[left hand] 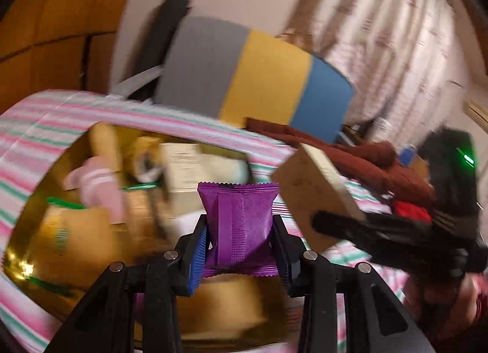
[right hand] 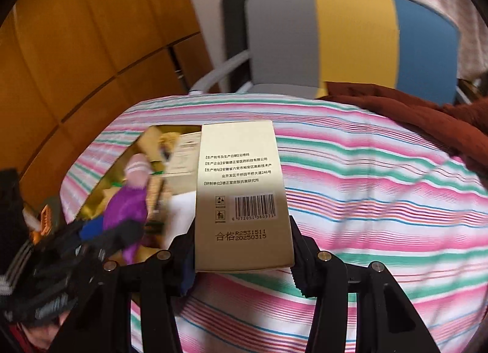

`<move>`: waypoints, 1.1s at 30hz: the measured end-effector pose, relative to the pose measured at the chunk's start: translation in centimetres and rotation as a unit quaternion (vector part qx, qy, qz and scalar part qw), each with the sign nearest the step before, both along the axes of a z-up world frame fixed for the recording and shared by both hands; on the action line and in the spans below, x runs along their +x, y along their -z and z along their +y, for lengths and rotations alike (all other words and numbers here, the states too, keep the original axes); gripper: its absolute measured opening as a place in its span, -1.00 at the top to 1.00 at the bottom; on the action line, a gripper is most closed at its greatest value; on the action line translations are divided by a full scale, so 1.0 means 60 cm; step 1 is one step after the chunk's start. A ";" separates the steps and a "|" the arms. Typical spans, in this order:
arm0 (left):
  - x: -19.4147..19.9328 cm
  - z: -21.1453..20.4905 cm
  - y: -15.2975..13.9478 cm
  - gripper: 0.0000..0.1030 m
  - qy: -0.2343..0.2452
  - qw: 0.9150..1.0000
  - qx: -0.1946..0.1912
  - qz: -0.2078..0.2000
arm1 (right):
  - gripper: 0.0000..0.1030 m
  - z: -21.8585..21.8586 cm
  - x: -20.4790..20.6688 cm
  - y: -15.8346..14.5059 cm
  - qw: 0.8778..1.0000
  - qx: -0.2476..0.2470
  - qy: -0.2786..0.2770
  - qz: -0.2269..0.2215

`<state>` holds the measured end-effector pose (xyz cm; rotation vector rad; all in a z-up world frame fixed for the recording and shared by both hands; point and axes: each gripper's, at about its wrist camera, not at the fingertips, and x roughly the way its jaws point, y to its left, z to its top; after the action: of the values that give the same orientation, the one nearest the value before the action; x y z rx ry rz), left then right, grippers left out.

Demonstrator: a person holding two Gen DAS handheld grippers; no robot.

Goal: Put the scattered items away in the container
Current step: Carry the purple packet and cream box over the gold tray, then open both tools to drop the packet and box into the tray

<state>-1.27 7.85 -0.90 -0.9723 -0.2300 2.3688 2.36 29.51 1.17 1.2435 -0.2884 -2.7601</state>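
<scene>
My left gripper (left hand: pixel 241 249) is shut on a purple snack packet (left hand: pixel 239 225) and holds it above the gold-lined container (left hand: pixel 18 249), which holds several items: a pink sock (left hand: pixel 97 185), a white box (left hand: pixel 183 167), yellow packets. My right gripper (right hand: pixel 242 255) is shut on a cream carton (right hand: pixel 241 191) with a barcode, held above the striped cloth just right of the container (right hand: pixel 94 200). The carton (left hand: pixel 314 191) and the right gripper (left hand: pixel 344 225) show at the right in the left wrist view. The left gripper (right hand: pixel 100 240) with the purple packet (right hand: pixel 125 209) shows at the left in the right wrist view.
The striped pink, green and white cloth (right hand: pixel 366 185) covers the table. A grey, yellow and blue chair (right hand: pixel 335 38) stands behind it. A dark red garment (right hand: pixel 427 115) lies at the far right. Wooden cabinets (right hand: pixel 76 48) stand at the left.
</scene>
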 end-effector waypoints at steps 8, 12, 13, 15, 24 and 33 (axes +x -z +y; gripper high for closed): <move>-0.073 -0.052 0.047 0.24 -0.050 0.998 -0.034 -0.033 | 0.02 -0.095 -0.045 0.028 0.999 0.007 -0.037 -0.020; -0.091 -0.055 0.058 0.22 -0.065 0.996 -0.035 -0.040 | 0.02 -0.116 -0.069 0.041 0.999 0.007 -0.039 -0.030; -0.094 -0.055 0.060 0.22 -0.067 0.996 -0.034 -0.044 | 0.01 -0.120 -0.075 0.045 0.999 0.006 -0.040 -0.031; -0.094 -0.058 0.061 0.13 -0.066 0.996 -0.033 -0.049 | -0.03 -0.124 -0.078 0.048 0.998 -0.005 -0.046 -0.032; -0.046 -0.106 0.032 -0.04 -0.090 0.995 -0.027 -0.034 | -0.40 -0.110 -0.039 0.033 0.998 -0.042 -0.041 -0.005; -0.007 -0.149 0.003 -0.04 -0.119 0.993 -0.027 -0.007 | 0.34 -0.111 -0.049 0.054 0.999 -0.026 -0.025 -0.024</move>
<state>-1.68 -1.10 -1.09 -1.0377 -0.3049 2.5958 -0.57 22.88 -2.06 1.2864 -0.3254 -2.6670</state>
